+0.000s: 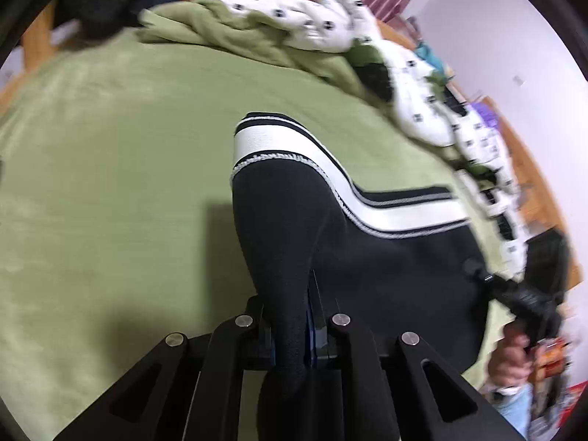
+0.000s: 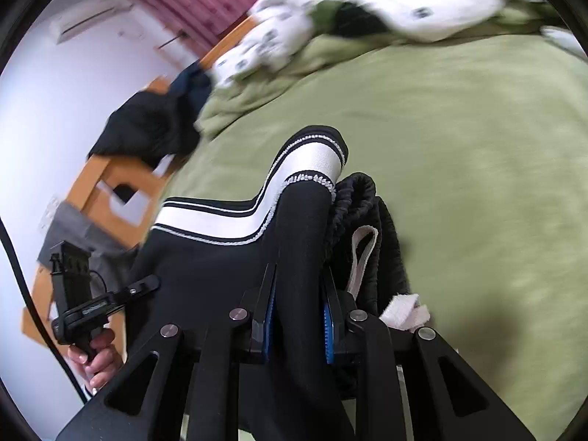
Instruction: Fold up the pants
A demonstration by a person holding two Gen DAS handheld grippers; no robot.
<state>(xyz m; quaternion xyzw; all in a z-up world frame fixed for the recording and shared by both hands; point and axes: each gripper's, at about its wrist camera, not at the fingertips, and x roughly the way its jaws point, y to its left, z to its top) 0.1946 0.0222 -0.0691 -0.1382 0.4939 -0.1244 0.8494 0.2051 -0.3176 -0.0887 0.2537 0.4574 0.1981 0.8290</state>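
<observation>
Left wrist view: the left gripper point(image 1: 292, 334) is clamped shut on a bunched fold of the black knit pants with a white side stripe point(image 1: 367, 257), lifted off the green fleece bed cover point(image 1: 110, 183). Broad bare cover lies to its left. Right wrist view: the right gripper point(image 2: 297, 316) pinches another fold of the pants, near the waistband and white drawstring point(image 2: 362, 253); clear cover spreads to its right. A rumpled white patterned quilt point(image 1: 330, 25) borders the far edge along the wooden bed frame point(image 2: 106, 187).
</observation>
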